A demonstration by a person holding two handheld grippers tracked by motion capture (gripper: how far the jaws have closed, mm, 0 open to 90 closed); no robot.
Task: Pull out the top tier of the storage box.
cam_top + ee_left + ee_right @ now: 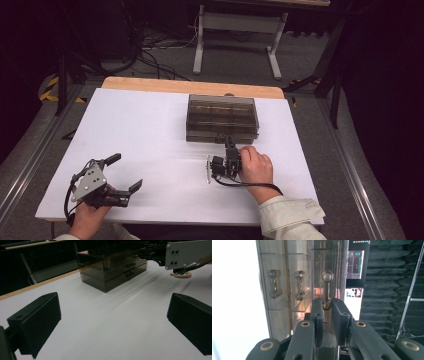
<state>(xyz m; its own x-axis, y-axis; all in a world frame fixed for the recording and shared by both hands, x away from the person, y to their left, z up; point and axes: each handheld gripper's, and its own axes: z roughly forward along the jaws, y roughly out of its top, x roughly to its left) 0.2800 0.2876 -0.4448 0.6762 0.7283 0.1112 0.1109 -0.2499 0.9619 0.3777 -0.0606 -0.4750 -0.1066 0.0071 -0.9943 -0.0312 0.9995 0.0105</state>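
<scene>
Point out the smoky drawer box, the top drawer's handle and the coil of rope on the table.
Smoky drawer box (222, 112): high view, middle of its lid.
Top drawer's handle (327, 291): right gripper view, on its bar, just above the jaws.
Coil of rope (182, 275): left gripper view, on its front edge.

Smoky brown translucent drawer box (222, 119), clear metallic-glinting drawer handle (326, 291), black right gripper (327, 305), black left gripper (119, 173) with grey plate, plain white table cover (150, 145), light wood table edge (150, 84), pale cream sleeve (287, 214), grey floor (240, 65).
</scene>
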